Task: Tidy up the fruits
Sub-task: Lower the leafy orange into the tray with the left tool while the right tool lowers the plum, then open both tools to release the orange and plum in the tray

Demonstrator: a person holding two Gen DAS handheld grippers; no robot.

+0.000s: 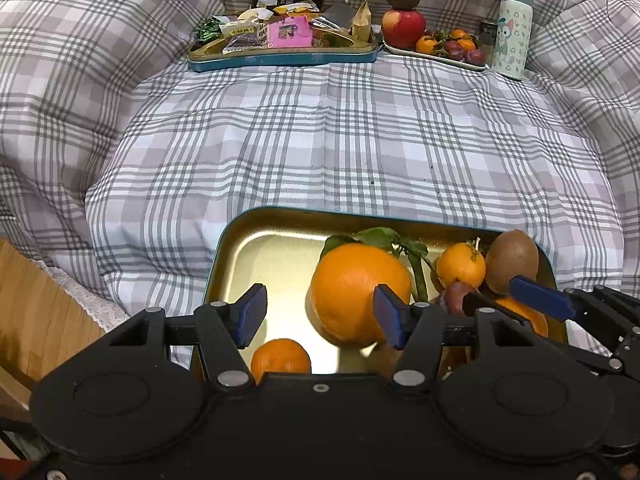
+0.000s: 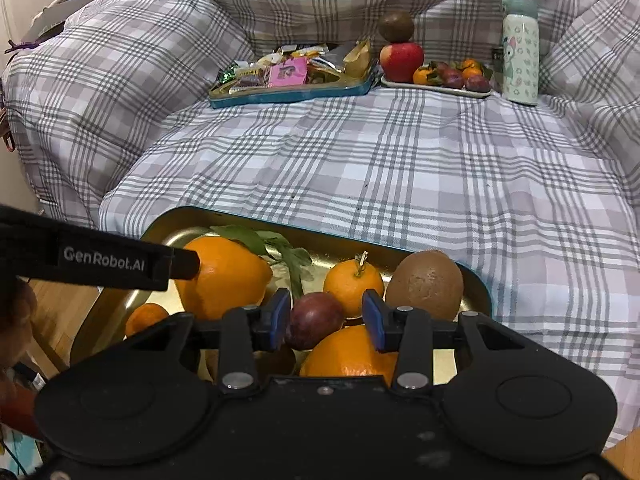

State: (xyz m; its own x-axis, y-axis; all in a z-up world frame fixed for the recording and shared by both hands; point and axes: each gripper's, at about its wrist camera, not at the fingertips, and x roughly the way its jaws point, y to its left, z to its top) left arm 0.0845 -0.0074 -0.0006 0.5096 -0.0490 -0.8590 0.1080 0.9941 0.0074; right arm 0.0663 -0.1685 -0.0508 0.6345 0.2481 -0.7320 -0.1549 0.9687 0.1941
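Plum [image 2: 314, 320] sits clamped in right tongs [image 2: 326, 322]; left tongs [image 1: 316, 316] gape beside big orange [image 1: 356, 292].

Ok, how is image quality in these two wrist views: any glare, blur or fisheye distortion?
Left wrist view: the gold tray mirrors the large orange; plaid bedding bows outward and corners darken, typical fisheye. Right wrist view: same curvature; the kiwi is sharp, the strap at left slightly soft, the far snack tray less detailed. Lighting is even, no harsh shadows.
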